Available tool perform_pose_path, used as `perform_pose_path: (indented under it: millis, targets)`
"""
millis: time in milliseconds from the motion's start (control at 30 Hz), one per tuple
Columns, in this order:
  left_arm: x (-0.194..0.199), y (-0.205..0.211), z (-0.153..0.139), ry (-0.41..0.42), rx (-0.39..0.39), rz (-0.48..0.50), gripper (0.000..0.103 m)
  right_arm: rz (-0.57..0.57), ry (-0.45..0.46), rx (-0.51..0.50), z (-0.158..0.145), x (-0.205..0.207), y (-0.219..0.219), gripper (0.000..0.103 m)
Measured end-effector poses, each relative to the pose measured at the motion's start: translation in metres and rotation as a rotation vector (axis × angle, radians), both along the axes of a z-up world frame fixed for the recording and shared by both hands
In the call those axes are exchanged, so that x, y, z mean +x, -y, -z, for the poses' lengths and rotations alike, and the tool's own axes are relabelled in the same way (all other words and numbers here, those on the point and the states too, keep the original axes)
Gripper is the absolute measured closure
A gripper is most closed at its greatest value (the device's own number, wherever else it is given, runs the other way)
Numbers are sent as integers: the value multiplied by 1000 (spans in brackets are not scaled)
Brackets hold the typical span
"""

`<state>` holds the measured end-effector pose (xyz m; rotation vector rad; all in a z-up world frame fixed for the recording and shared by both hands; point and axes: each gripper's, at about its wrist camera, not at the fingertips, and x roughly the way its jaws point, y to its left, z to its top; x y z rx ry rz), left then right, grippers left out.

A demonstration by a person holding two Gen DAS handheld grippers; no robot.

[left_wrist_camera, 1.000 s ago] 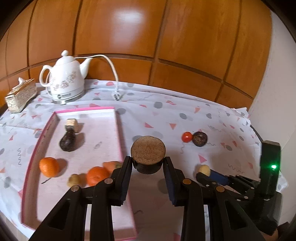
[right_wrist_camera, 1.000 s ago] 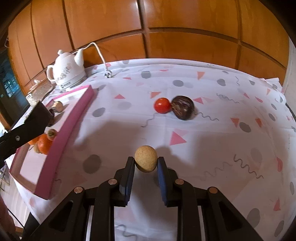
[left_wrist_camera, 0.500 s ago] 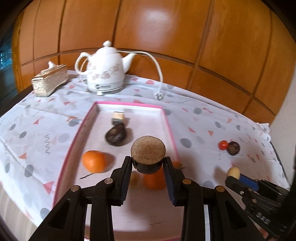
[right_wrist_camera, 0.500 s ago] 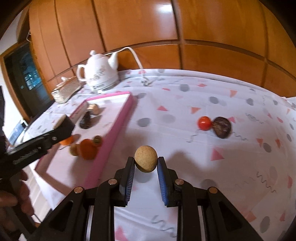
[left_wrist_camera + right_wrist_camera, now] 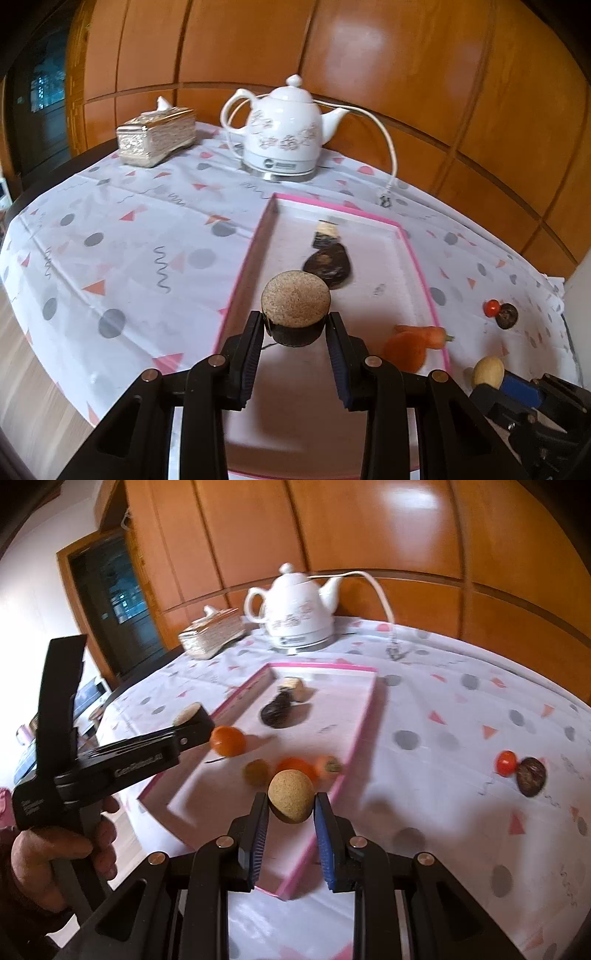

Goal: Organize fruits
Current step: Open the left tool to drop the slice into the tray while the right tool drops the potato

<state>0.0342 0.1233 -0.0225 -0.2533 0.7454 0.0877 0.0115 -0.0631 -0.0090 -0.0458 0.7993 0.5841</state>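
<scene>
My left gripper (image 5: 295, 328) is shut on a dark round fruit with a tan cut top (image 5: 295, 308) and holds it over the pink-rimmed tray (image 5: 242, 273). It also shows in the right wrist view (image 5: 192, 718). My right gripper (image 5: 290, 806) is shut on a small tan round fruit (image 5: 290, 795) above the tray's near right rim (image 5: 360, 731). In the tray lie a dark avocado (image 5: 279, 709), an orange (image 5: 227, 741), another orange (image 5: 295, 768) and several small fruits. A red tomato (image 5: 505, 762) and a dark fruit (image 5: 531, 771) lie on the cloth at the right.
A white teapot (image 5: 284, 140) on its base with a white cord (image 5: 386, 147) stands behind the tray. A gold tissue box (image 5: 157, 136) sits at the back left. The patterned tablecloth (image 5: 110, 240) covers the table. Wooden panels form the back wall.
Both grippers have swung left with their fruits. The left one is now over the tray's left part, the right one has come from the open cloth to the tray's near rim.
</scene>
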Motion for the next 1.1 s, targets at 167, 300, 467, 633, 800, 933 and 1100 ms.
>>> perform_pose_path:
  millis: [167,300,467,633,800,933,1100]
  targets:
    - [-1,-3,5,-14,0,-4,68,-36,-10,-10,2,0,-13,78]
    - [-3,4,7,-17,5,22,68,-49,-28,-2,5,1,-18,78]
    - [-1,13,8,-23,7,55,68,-44,-50,-9,10,5,-19,78]
    - [0,16,10,-33,2,67,65,-36,-69,-9,16,10,-21,77]
    - [0,16,12,-48,7,60,63,-13,-81,-13,20,10,-20,76]
    - [-1,19,12,-51,18,65,62,-9,-76,-16,20,9,-19,76]
    - [-4,20,9,-41,14,69,60,-8,-77,-15,21,5,-20,76]
